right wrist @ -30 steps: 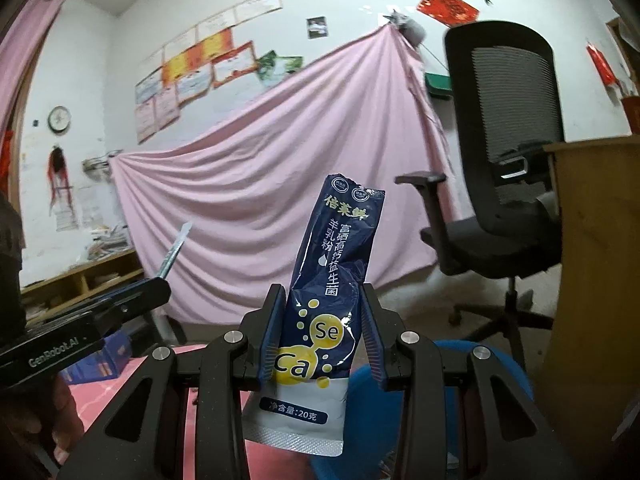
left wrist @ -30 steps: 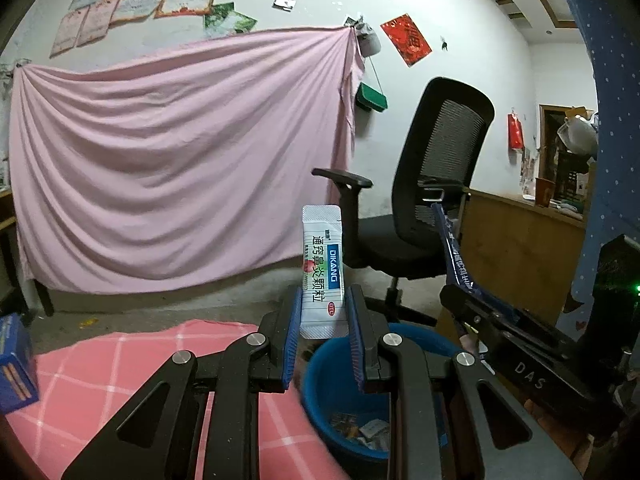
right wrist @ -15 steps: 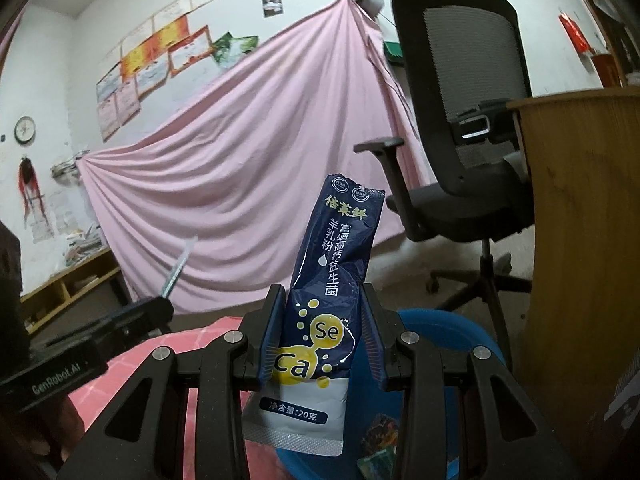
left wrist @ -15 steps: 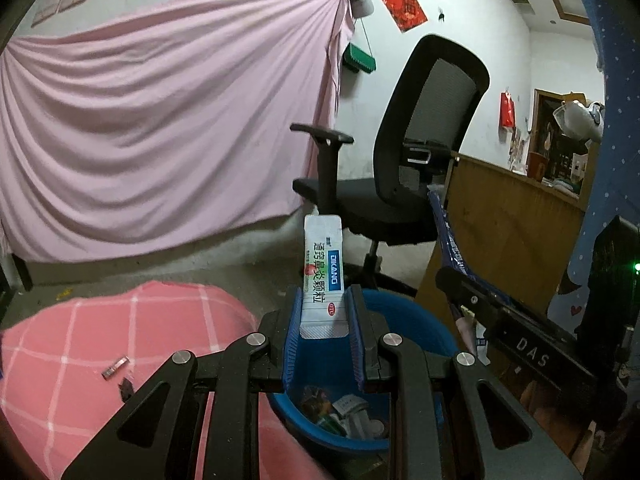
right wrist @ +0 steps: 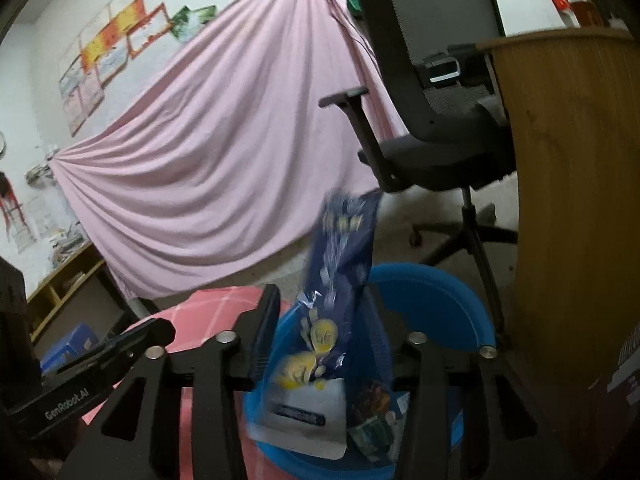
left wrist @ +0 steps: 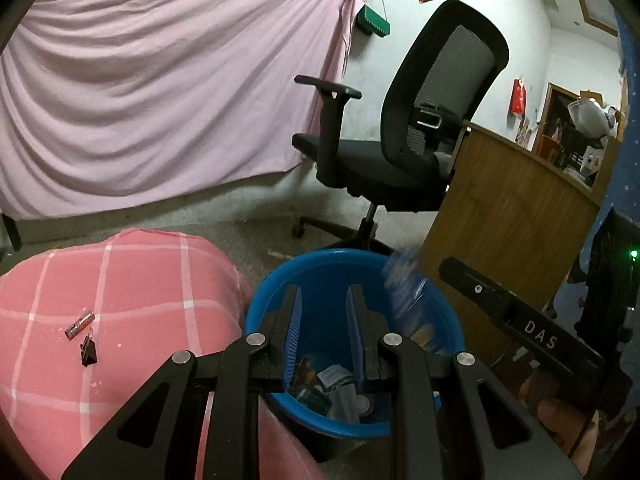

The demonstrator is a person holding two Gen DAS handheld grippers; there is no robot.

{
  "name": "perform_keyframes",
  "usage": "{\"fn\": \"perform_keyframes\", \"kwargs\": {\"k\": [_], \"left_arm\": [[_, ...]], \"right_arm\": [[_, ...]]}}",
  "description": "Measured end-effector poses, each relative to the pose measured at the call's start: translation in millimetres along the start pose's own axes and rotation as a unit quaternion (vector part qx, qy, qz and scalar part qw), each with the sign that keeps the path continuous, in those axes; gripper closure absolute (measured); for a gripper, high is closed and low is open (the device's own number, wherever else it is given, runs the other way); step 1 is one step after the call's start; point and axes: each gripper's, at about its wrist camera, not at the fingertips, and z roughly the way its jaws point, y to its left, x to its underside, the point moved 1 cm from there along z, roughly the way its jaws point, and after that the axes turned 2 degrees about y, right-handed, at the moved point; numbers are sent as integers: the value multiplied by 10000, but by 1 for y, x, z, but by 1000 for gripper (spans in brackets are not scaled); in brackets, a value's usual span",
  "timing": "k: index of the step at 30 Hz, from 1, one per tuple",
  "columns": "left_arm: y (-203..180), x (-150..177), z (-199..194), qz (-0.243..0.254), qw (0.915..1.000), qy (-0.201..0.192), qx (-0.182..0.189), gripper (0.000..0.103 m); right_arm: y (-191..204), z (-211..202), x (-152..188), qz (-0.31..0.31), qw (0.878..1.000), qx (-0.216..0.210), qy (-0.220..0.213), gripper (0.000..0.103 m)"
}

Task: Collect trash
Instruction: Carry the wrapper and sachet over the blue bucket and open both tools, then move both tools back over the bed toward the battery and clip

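Observation:
A blue bin (left wrist: 332, 276) with several wrappers inside stands on the floor beside the pink checked cloth (left wrist: 120, 280). My left gripper (left wrist: 322, 336) is open and empty right above the bin. My right gripper (right wrist: 320, 340) is open over the bin (right wrist: 440, 292); a dark blue sachet (right wrist: 340, 280), motion-blurred, is falling between its fingers into the bin. It also shows as a blur in the left wrist view (left wrist: 404, 284).
A small battery (left wrist: 79, 323) and a black binder clip (left wrist: 88, 354) lie on the pink cloth. A black office chair (left wrist: 400, 140) and a wooden desk panel (left wrist: 500, 220) stand behind and right of the bin. A pink sheet (left wrist: 160, 80) hangs on the wall.
Both grippers tilted down over the bin and opened. The white sachet has left my left gripper. The dark blue sachet has been let go from my right gripper and is dropping.

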Motion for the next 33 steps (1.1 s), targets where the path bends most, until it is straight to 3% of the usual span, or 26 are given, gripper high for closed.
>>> {"fn": "perform_keyframes", "kwargs": {"k": [4,9,11,13,16,18,20,23,33], "left_arm": [[3,2,1,-5,10000,28,-59,81],[9,2,-2,-47,9999,-9,-122,71],[12,2,-5,-51,9998,-28,-181,66],[17,2,-8,-73,9997,-64,-236,58],[26,1,-16,-165,9990,-195,-379,38],[33,0,-22,-254,9980,-316,-479,16],[40,0,-30,-367,9961,-519,-618,9],[50,-2,-41,-485,9926,-793,-777,6],[79,-2,-68,-477,9834,-1221,-1252,5]], "right_arm": [[-3,4,2,54,9999,65,125,52],[-5,3,2,83,9998,130,127,47],[-5,3,2,94,9998,145,119,39],[-4,4,2,102,9998,159,111,33],[-2,4,0,108,9998,178,76,24],[-1,4,0,103,9998,186,39,22],[1,4,-1,90,9998,200,-7,15],[5,4,-3,64,9997,226,-98,0],[37,2,-10,-234,9983,-54,-536,0]]}}
